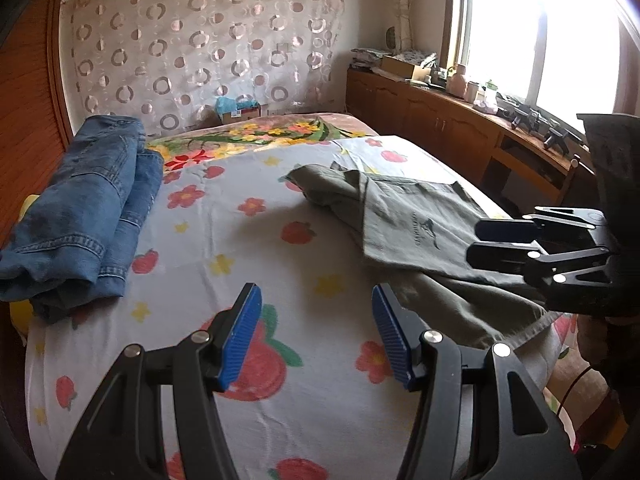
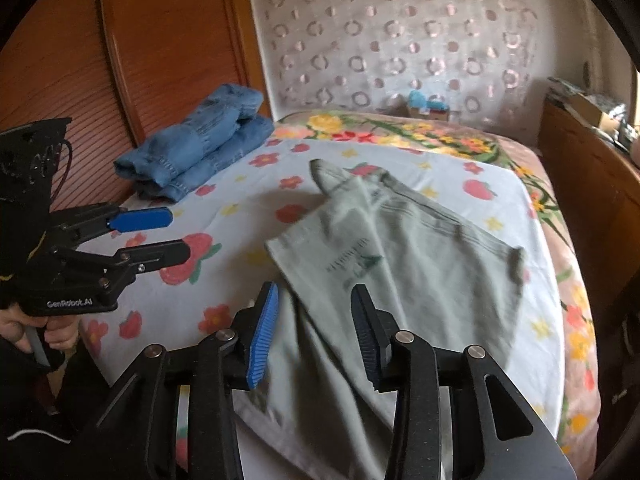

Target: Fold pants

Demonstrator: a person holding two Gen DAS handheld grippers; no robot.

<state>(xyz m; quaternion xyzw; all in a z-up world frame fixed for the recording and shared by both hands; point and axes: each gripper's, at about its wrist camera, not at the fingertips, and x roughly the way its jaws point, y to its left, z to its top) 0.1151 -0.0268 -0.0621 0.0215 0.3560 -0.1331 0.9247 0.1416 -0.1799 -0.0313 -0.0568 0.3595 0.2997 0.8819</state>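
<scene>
While partly folded, grey-green pants (image 2: 400, 248) lie flat.

The left gripper (image 1: 316, 332) fills the bottom of its own view, jaws parted with nothing between them, angled downward. In the right wrist view it sits at the left edge, a hand (image 2: 24, 326) wrapped round its grip at lower left. The right gripper (image 2: 314, 332) stands at bottom centre, jaws apart and gripping nothing, pointing downward.

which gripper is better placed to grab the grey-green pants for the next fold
Right, probably. The right gripper hangs open directly over the pants, while the left gripper is open above bare sheet beside them.
</scene>
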